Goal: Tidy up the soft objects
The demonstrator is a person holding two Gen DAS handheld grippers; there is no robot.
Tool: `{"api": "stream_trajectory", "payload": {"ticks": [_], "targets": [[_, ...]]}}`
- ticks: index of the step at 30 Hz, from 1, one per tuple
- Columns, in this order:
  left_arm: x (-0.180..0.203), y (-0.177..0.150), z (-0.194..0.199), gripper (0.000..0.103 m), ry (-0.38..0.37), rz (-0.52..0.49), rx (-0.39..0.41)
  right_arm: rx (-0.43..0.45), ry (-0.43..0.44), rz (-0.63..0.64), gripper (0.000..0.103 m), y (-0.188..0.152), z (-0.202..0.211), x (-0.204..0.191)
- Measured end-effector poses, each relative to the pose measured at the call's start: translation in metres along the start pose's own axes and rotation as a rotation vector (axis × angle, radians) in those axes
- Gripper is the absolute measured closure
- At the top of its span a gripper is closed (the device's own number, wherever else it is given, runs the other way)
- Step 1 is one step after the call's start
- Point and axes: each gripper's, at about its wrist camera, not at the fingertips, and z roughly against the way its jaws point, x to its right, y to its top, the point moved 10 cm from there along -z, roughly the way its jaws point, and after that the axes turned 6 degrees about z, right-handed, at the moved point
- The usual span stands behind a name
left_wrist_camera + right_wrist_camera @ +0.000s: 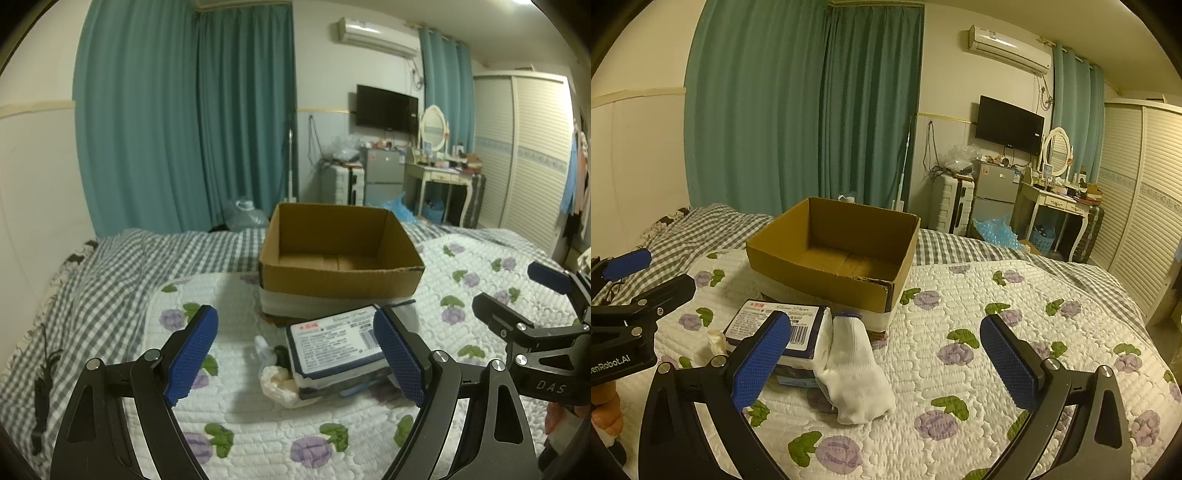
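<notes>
You are holding both grippers, left gripper [295,354] and right gripper [886,365], with jaws wide before the cardboard box [831,258], readying to lift the tissue pack [775,328] and white sock [849,369] lying just before it.

"DAS" – right tool [517,295]; "enRobot.AI" – left tool [653,273]

Matt cardboard box [827,273], knitted cloth glove [853,373]
</notes>
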Motion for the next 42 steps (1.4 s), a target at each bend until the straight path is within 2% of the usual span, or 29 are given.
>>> {"api": "stream_trajectory", "payload": {"ticks": [42], "targets": [[-0.0022,-0.0031,-0.0019,0.016,0.004,-0.001,-0.007,-0.008,0.000,0.004,0.000,-0.0003,-0.0017,-0.0008]]}}
